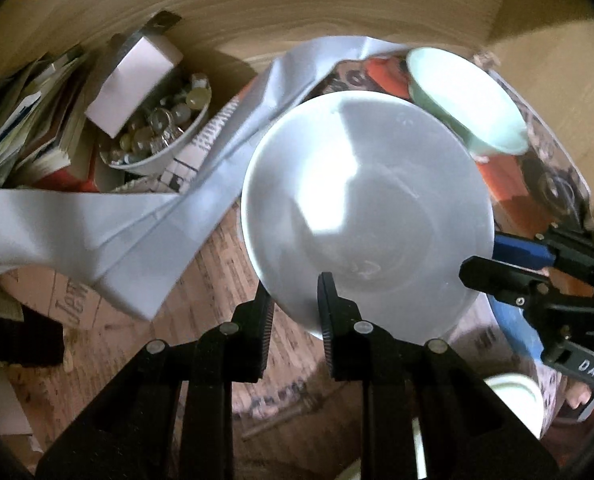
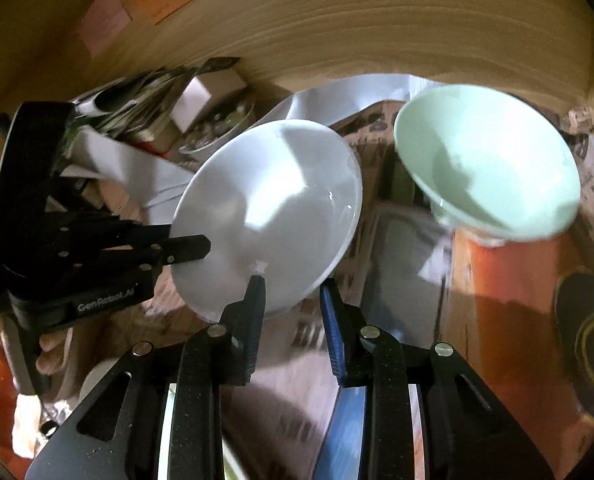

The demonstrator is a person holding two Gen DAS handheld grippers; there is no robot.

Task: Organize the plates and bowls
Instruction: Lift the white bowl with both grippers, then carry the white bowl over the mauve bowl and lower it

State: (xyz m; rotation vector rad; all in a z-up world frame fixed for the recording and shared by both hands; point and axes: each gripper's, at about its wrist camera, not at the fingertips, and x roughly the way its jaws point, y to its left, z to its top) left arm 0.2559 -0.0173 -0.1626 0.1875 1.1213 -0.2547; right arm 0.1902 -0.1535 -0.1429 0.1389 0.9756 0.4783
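Observation:
A white bowl [image 1: 369,208] is held tilted above the cluttered surface; it also shows in the right wrist view [image 2: 273,208]. My left gripper [image 1: 295,300] has its fingers on either side of the bowl's near rim and grips it. My right gripper [image 2: 293,292] straddles the bowl's right rim, one finger inside, one outside; it shows from the side in the left wrist view [image 1: 481,268]. A pale green bowl [image 2: 493,160] stands tilted behind to the right, also visible in the left wrist view [image 1: 465,100].
A small white bowl of glass marbles [image 1: 161,132] with a white box [image 1: 133,80] on it sits back left beside stacked papers [image 1: 25,108]. White paper sheets [image 1: 117,216] and magazines [image 2: 517,280] cover the surface. A wooden wall [image 1: 297,4] closes the back.

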